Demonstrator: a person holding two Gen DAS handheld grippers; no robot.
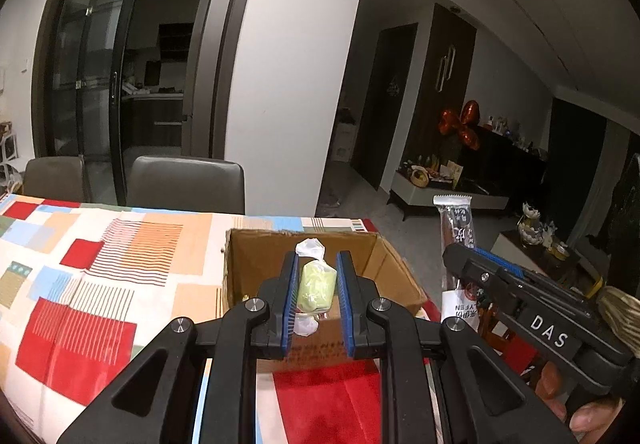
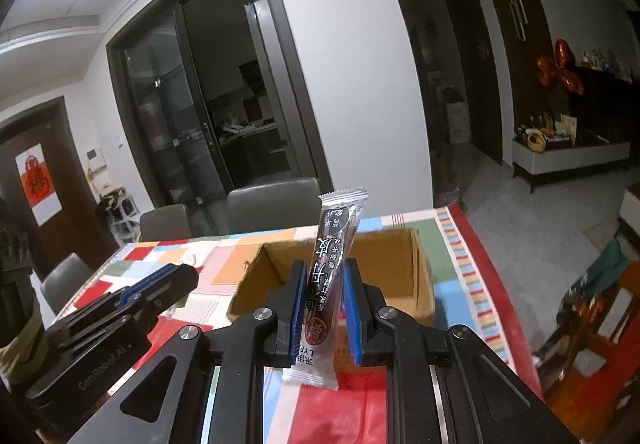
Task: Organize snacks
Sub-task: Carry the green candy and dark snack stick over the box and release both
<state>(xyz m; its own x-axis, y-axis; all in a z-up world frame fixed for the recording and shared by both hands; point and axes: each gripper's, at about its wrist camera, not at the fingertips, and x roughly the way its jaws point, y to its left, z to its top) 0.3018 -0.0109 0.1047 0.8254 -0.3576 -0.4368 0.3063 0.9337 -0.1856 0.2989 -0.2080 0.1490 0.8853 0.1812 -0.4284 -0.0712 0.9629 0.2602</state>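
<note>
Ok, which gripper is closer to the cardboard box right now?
Probably left, narrowly. The left gripper, clamping a green candy, sits just before the cardboard box. The right gripper, holding a snack stick, looks slightly farther back.

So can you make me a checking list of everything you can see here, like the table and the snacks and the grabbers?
Surface: table under a patchwork cloth.
Job's things: open cardboard box; green wrapped candy; long dark snack stick.
Clutter: small white scrap on the cloth.
Grippers: left gripper shut on the candy; right gripper shut on the stick, both held in front of the box.
Cables: nothing seen.
Surroundings: grey chairs, glass doors, red balloon.
</note>
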